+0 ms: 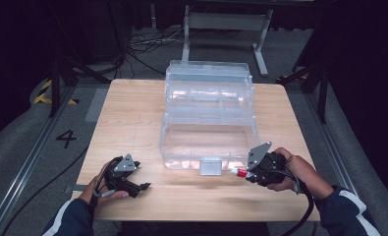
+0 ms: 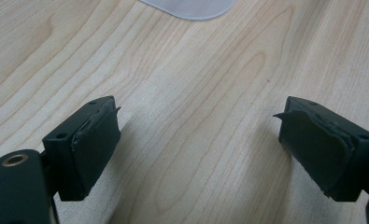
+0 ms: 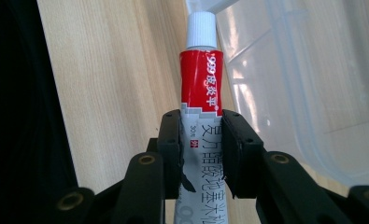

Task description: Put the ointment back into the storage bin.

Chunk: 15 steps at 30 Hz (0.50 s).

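— Nearest the lens, the right gripper (image 3: 201, 140) had its jaws pinching a tube of ointment (image 3: 201, 107), hadn't it?

— It had. Red band, white cap (image 3: 201, 29), the pads clamped on the grey lower body with the cap pointing away from the hand. From above, the tube (image 1: 239, 172) sat just off the front right corner of the clear plastic box (image 1: 208, 120), above the tabletop (image 1: 132, 113) rather than on it.

— And the left gripper (image 1: 132, 179)?

— Spread wide with nothing between the pads (image 2: 95, 149), low over bare wood near the front left edge, well apart from the box.

— So the step in hand was carrying the tube into the box?

— That was my reading. The box stood open, lid tilted back, and its front compartment looked empty.

— How would you have done it well?

— Lift enough for the cap to clear the front wall and the small latch (image 1: 211, 165), which stood close to the tube's tip. Keep the squeeze steady but gentle; a soft tube could buckle or swing. Then bring it over the open tray, lower it until it lay near the floor, and only then release.

— Any need for the left one?

— Perhaps to steady the box, since light plastic might slide if bumped.
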{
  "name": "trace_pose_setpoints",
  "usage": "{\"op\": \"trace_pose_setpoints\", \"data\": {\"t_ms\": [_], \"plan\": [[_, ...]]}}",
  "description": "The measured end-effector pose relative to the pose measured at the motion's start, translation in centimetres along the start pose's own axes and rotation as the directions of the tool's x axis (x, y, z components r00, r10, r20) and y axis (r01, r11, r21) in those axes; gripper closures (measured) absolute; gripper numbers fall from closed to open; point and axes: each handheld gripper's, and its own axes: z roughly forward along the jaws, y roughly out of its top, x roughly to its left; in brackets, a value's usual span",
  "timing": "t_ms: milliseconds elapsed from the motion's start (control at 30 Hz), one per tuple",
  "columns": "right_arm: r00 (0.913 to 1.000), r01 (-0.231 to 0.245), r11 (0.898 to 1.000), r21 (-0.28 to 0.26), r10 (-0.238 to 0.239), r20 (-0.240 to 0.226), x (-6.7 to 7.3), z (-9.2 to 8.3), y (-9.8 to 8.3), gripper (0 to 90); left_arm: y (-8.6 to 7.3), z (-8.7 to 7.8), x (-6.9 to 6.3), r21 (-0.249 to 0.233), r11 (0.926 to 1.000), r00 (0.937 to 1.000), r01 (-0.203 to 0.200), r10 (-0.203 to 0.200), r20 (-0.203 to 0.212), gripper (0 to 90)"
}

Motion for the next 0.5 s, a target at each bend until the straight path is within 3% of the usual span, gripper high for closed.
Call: {"op": "trace_pose_setpoints", "data": {"t_ms": [500], "plan": [[0.9995, 0.026, 1.0, 0.0, -0.026, 0.017, -0.8, -1.8, 1.0, 70.5, 0.0, 0.0, 0.0, 0.002, 1.0, 1.0, 0.003, -0.003, -0.002, 12.3]]}}
